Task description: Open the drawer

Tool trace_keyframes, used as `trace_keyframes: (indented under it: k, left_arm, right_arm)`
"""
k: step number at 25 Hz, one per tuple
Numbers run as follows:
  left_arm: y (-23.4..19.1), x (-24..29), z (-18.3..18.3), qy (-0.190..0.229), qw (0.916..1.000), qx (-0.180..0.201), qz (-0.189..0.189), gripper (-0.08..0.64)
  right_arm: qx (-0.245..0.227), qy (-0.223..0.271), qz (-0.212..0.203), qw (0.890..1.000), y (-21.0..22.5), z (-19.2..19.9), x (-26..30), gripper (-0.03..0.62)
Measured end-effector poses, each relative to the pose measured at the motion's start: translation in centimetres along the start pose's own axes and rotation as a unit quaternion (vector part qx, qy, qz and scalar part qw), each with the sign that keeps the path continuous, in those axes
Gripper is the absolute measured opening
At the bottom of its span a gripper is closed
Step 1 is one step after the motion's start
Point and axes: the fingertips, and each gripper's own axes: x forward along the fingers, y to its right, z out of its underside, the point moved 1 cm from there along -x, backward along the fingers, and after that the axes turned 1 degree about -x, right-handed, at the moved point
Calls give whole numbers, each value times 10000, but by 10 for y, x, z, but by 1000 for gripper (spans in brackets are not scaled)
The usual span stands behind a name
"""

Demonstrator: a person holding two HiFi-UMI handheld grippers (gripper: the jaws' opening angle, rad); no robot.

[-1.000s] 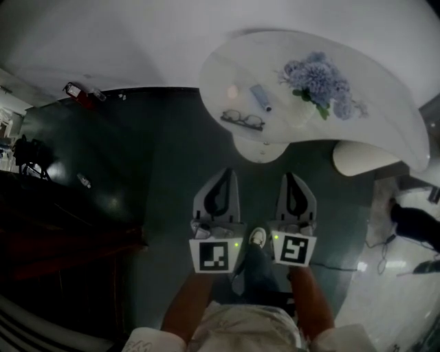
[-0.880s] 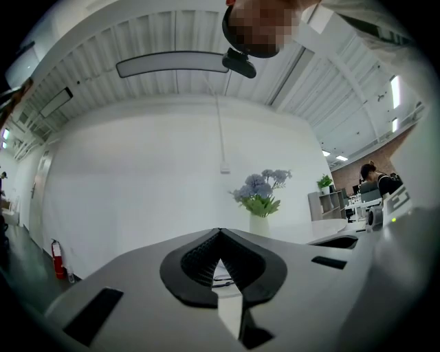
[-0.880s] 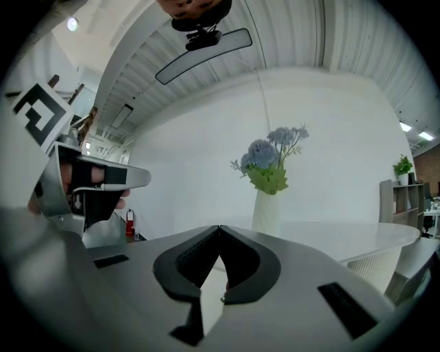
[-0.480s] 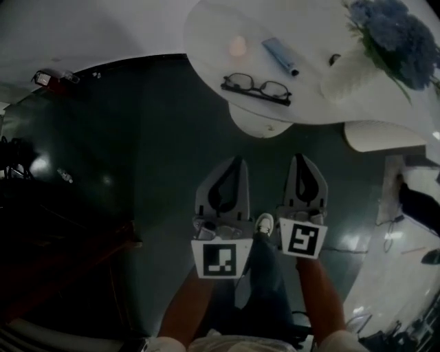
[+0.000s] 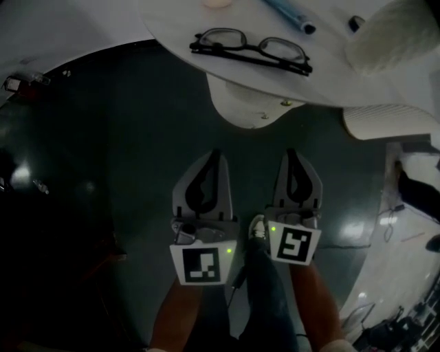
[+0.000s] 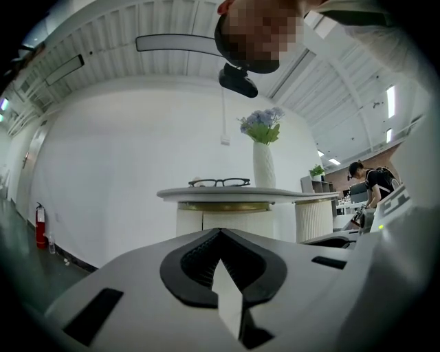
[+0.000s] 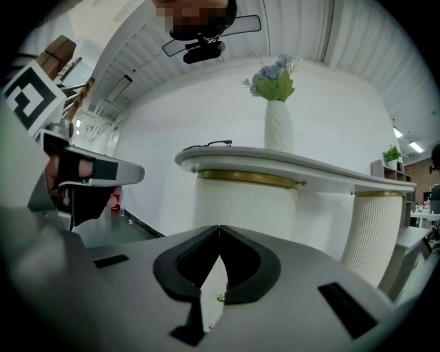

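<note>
A white ribbed pedestal with a gold band and small gold knobs carries the white tabletop. No drawer front can be made out on it. In the right gripper view the pedestal fills the middle, and a gold knob shows low between the jaws. My left gripper and right gripper hang side by side, level, a little short of the pedestal, both shut and holding nothing. The left jaw tips and the right jaw tips meet at a point.
Black glasses, a blue tube and a white vase of blue flowers lie or stand on the tabletop. A second ribbed pedestal stands to the right. The person's shoe is between the grippers. Dark glossy floor lies left.
Both grippers and the head camera have sunk together. The table has grown larger and slid toward the top of the head view. The jaws stayed shut.
</note>
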Motion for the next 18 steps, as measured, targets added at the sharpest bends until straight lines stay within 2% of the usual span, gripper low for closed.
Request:
trace_keyframes:
  k: [4,10,15,18]
  left_arm:
    - [-1,1,23,-41,10000,18,51,2]
    - [-2,1,37,-138,9999,7,67,2]
    - [-2,3,38,-163,9998,11,77,2]
    - [-1,5,39,-165,9998,26,90,2]
  right_arm:
    - [68,-76,-25,9999,-6,23,7,5]
    - [42,-36,42,10000,0,30,26,7]
    - [53,-158,202,9997,10,38,57,73]
    - [155,-307,415,9985,19,44,74,88]
